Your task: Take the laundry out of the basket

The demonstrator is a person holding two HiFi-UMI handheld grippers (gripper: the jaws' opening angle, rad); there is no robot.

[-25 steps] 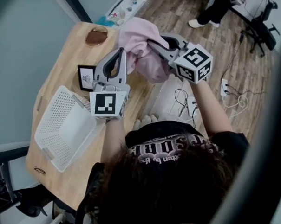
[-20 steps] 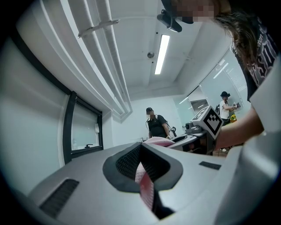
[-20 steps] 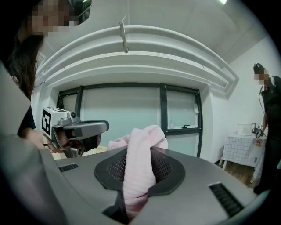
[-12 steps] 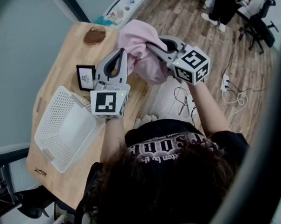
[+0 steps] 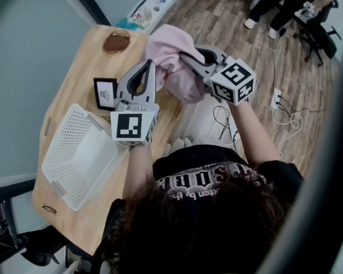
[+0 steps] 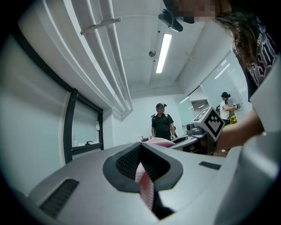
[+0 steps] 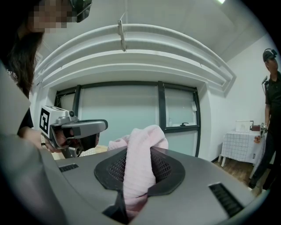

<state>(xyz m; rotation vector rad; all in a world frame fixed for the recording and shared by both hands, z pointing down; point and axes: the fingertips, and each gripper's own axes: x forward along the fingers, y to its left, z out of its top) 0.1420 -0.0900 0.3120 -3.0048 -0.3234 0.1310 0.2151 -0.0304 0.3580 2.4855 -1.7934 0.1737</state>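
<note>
One pink garment (image 5: 171,54), one white basket (image 5: 69,129) and two grippers. The garment is out of the basket, held up over the table (image 5: 78,69) edge, bunched in a lump whose longer side runs roughly from 11 to 5 o'clock in the head view.

The left gripper (image 5: 150,66) has its fingers (image 6: 127,162) nearly together on a thin fold of it. The right gripper (image 5: 186,53) has its fingers (image 7: 164,169) pressed on a thick roll of the cloth, a little apart.

The basket lies on the table at 8 o'clock from the garment, well apart, its long side running 1 to 7 o'clock. One small framed picture (image 5: 105,95) stands between them, beside the left gripper. One brown round dish (image 5: 117,43) sits at 9 o'clock from the garment. On the floor at 4 o'clock lie cables (image 5: 222,123) and a power strip (image 5: 274,103).
</note>
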